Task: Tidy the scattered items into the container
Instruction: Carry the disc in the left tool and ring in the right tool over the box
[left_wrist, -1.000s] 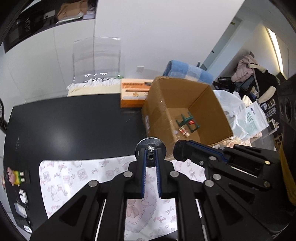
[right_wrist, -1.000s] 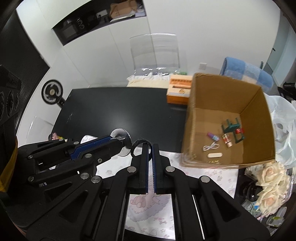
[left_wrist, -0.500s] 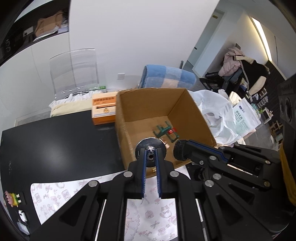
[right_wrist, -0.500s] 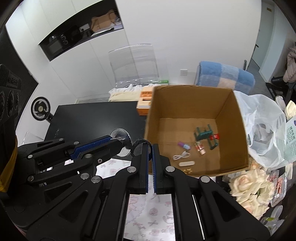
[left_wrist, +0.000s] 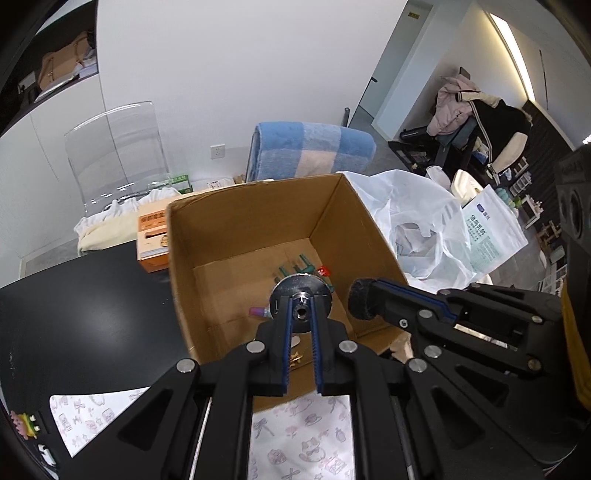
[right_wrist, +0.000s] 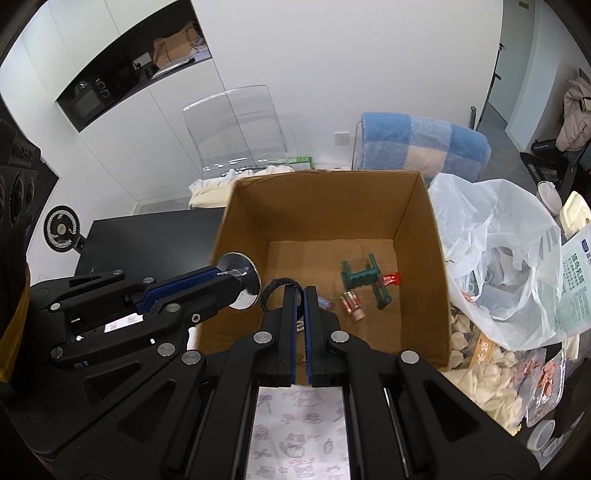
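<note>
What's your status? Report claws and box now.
Left claw shut on metal disc piece, over the cardboard box. Right claw shut on black hair tie, at the box's near rim. Nothing blocking the drop.

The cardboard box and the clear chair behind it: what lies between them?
In the left wrist view, an orange carton sits on the black table between the cardboard box and the clear chair, with folded white cloth behind it.

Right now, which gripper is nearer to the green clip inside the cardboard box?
Right, by a slim margin. The right gripper, shut on a black band, sits closer to the green clip; the left gripper, holding a silver disc, is over the box's left wall.
</note>
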